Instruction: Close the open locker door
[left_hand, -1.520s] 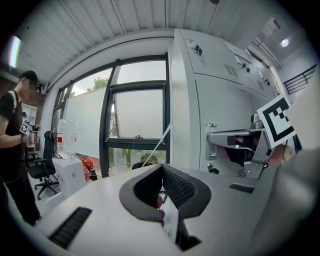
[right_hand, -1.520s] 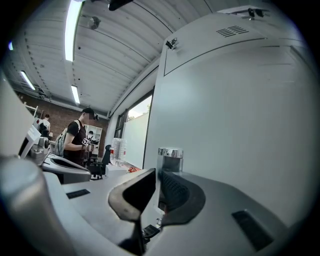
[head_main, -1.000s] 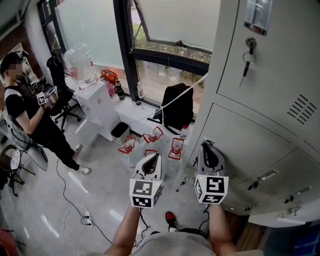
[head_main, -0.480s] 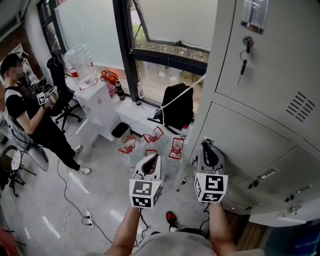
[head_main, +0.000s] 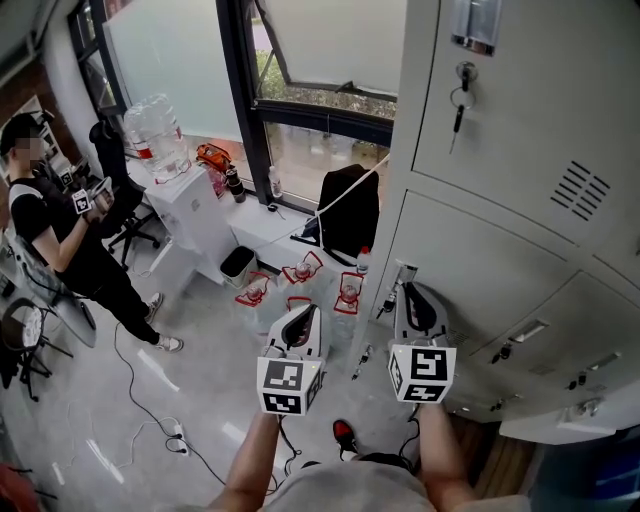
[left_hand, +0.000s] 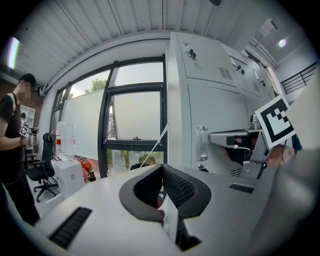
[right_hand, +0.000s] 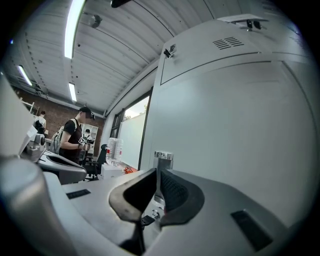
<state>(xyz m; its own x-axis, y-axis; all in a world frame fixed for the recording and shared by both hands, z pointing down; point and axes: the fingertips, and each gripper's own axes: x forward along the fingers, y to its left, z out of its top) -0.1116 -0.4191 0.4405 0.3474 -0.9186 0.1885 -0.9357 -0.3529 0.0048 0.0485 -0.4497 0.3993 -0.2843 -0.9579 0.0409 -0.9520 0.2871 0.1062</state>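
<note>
The tall bank of pale grey metal lockers (head_main: 500, 250) fills the space right of and ahead of both pairs of fingers, with its top and right side cut off by the frame. The dark-framed window (head_main: 300, 60) stands far ahead of the left fingers. The open grey locker door (head_main: 545, 428) lies low and to the right of the right fingers, well apart from them. Only a slab of it juts out in the head view, cut off at the bottom, and neither gripper view shows it. A person in black clothes (head_main: 60, 230) stands far to the left of the left fingers. A white water dispenser with a clear bottle (head_main: 190, 210) and a black backpack (head_main: 350, 215) sit ahead of them. Small red-and-white things on the floor (head_main: 300, 272) just beyond the left fingertips are too small to make out. The left gripper (left_hand: 161, 170) has its fingers together with nothing between them. The right gripper (right_hand: 157, 172) also has its fingers together and empty, close to a locker face. A small chrome locker handle (right_hand: 163, 156) shows just past their tips. A dangling key (head_main: 460, 100) hangs high above the right fingers.
</note>
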